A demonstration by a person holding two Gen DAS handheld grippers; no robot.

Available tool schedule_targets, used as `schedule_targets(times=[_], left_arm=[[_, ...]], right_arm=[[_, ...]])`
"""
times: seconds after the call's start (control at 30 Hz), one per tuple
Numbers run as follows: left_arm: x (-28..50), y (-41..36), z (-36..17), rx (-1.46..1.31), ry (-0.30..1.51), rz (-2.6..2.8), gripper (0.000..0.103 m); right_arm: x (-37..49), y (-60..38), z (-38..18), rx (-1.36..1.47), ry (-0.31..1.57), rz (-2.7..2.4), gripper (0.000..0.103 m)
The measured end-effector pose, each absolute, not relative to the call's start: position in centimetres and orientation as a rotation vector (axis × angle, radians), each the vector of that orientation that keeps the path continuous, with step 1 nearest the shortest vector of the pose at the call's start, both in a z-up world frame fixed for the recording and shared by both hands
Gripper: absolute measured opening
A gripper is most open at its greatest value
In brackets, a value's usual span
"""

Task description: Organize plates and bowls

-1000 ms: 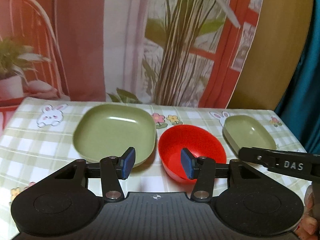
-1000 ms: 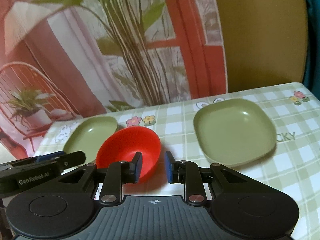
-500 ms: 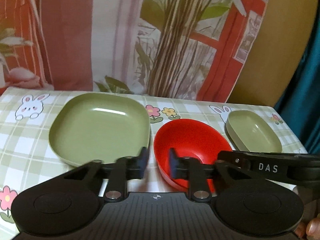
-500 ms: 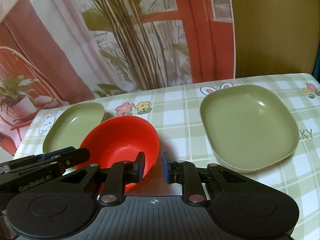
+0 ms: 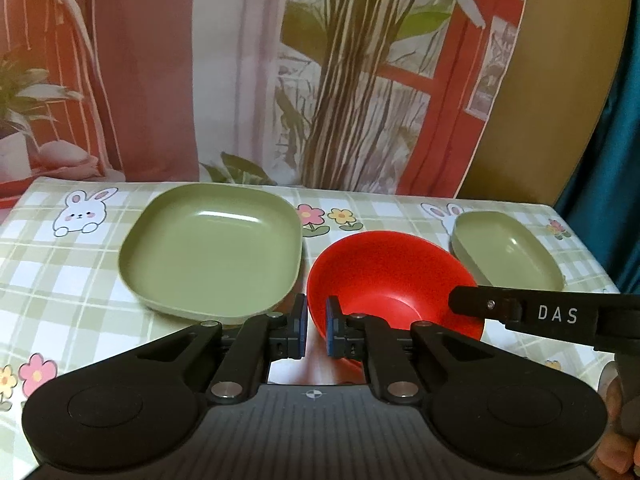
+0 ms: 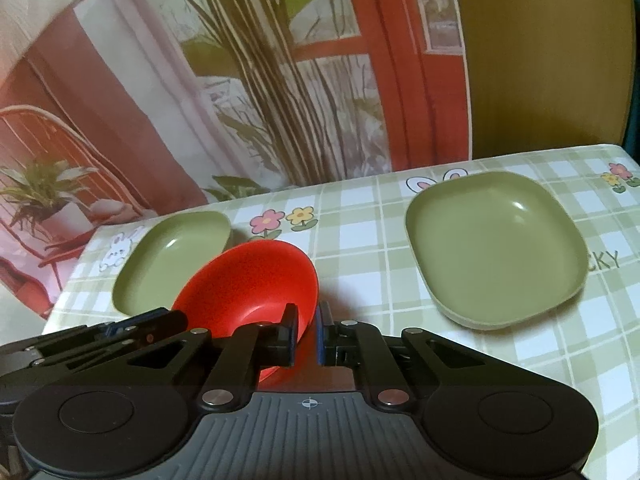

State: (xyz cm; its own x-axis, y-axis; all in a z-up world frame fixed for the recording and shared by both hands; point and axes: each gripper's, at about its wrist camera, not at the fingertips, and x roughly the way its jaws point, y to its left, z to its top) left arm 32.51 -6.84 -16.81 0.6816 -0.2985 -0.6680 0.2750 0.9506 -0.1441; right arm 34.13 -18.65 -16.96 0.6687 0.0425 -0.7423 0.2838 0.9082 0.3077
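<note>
Red round plastic bowl [image 5: 390,276] sits tilted at the centre of the left wrist view, its open mouth facing up and toward the camera. The left gripper [image 5: 316,328] is closed narrow on the bowl's near-left rim, one blue pad [image 5: 303,330] outside the wall and the other inside. In the right wrist view the same bowl [image 6: 256,284] lies left of centre, and the right gripper [image 6: 306,338] pinches its near-right rim in the same way, so both grippers hold the bowl at once.

Just left of the bowl in the left wrist view rests a large sage-green rounded-square plate [image 5: 212,248]; at the right edge a second plate of the same kind [image 5: 508,250] lies partly behind the black finger of the right gripper marked DAS. Both plates lie flat on the worktop [image 5: 60,280], which is covered by a green checked cloth with rabbits and flowers. A backdrop printed with a plant and a red window frame [image 6: 280,80] stands behind.

The bowl's near underside is hidden by the gripper bodies, so whether it touches the cloth cannot be told.
</note>
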Motion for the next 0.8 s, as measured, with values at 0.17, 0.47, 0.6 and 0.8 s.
schedule_targets(times=[0.17,0.47,0.6,0.8], left_arm=[[30.5,-6.7,-15.0,-0.044,0.728,-0.321,0.01],[25.4,-6.9,-12.4,-0.019,0.643,-0.343,0.01],[23.4,-7.5,-11.9,0.001,0.628,-0.353,0.01],[21.1,-9.0,-11.5,0.034,0.618,-0.361,0.011]], right_arm=[[32.2,-18.6,-15.5,0.443,0.815,-0.137,0.009],[27.4,-18.6,-13.5,0.486,0.781,-0.124,0.009],[25.2,-18.9,-12.8,0.496,0.755,-0.129,0.009],[22.6,-19.8,-11.8,0.495,0.719,-0.142,0.009]])
